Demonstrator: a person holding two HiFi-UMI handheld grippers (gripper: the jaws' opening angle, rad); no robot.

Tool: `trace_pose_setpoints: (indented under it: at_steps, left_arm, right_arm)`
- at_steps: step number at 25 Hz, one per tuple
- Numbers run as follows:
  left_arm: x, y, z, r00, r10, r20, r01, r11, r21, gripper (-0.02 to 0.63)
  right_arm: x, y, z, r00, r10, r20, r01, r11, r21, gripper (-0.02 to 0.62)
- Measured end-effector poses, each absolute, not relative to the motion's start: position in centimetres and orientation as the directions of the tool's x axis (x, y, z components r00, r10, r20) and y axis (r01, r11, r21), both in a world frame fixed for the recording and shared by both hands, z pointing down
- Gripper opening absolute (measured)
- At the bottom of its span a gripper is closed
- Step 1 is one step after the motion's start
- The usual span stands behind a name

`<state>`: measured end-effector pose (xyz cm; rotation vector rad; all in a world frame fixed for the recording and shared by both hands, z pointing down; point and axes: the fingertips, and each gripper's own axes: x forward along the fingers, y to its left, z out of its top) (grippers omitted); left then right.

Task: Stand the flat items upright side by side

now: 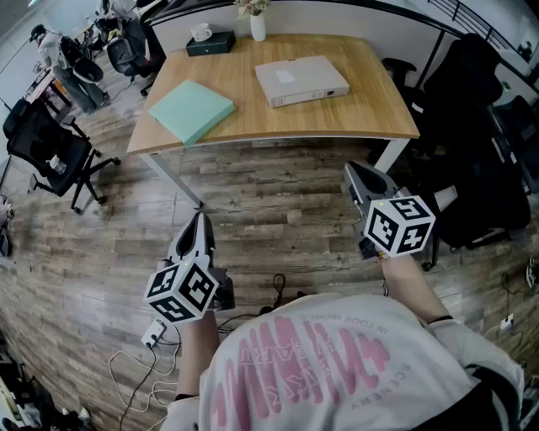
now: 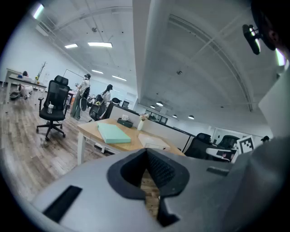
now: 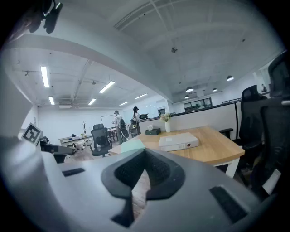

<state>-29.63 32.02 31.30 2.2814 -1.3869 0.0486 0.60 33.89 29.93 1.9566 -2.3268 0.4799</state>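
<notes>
- A black office chair [image 1: 52, 158] stands on the wood floor, well off the left end of the wooden table [image 1: 370, 118].
- The left gripper [image 1: 200, 220] hangs over the floor on the near side of the table, short of its front-left corner and apart from it. Its jaws are pressed together with nothing between them, and it tips slightly down towards the table.
- The mint-green folder [image 1: 191, 110] lies flat on the left part of the table, close to the front-left edge and turned at an angle.
- A dark tissue box [image 1: 210, 43] sits at the far edge of the table, with something white on top.
- A white vase [image 1: 258, 26] stands just right of the box, also at the far edge of the table.
- The grey binder [image 1: 301, 80] lies flat right of the table's middle, well apart from the folder, with bare wood between them.
- The right gripper [image 1: 354, 174] is held over the floor on the near side of the table, near its front-right corner. Its jaws are closed and hold nothing.
- A dark chair [image 1: 480, 126] stands off the right end of the table.
</notes>
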Motion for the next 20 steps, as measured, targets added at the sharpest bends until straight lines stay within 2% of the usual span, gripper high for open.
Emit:
trace_pose_setpoints:
  at_steps: [13,20]
  left_arm:
    - [-28.8,30.2,34.9,0.53,-0.79,0.307,-0.825,-0.397,0.402,0.002]
    - [-26.1,23.5,36.6,0.539,-0.775,0.329,-0.818,-0.387,0.426,0.002]
  right_arm:
    - [2.1,33.6,34.7,-0.12,-0.943,0.312,-0.974,0.051,-0.219,-0.002]
    - [5.8,27.1,37.6,-0.08,-0.932,0.354,-0.954,-0.031,-0.297,0.0]
